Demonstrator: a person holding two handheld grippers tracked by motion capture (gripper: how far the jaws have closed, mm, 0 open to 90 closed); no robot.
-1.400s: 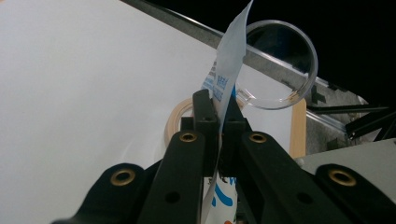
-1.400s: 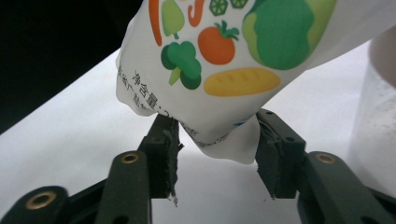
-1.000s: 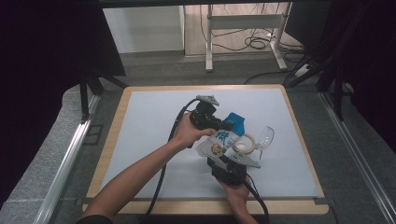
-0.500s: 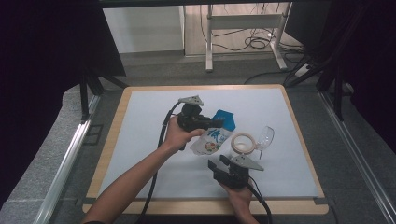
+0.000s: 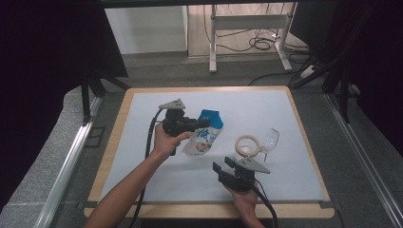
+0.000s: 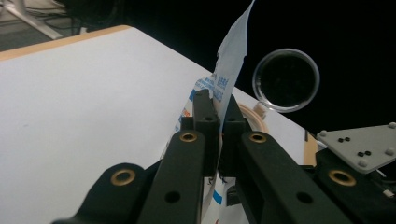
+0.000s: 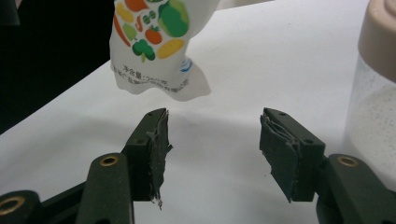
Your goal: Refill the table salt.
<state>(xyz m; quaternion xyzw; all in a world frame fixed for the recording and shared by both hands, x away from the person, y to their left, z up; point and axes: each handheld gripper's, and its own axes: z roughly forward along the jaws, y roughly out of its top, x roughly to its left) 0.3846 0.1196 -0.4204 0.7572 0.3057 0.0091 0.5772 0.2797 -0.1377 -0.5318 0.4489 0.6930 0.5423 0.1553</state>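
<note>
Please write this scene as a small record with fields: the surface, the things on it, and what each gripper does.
surface: white table top with a wooden edge
held thing: printed pouch, blue top, vegetable pictures on it
other thing: clear jar lying on its side, beige lid toward the person
left gripper: shut on the pouch, holding it off the table
right gripper: open, nothing between the jaws, low near the jar
</note>
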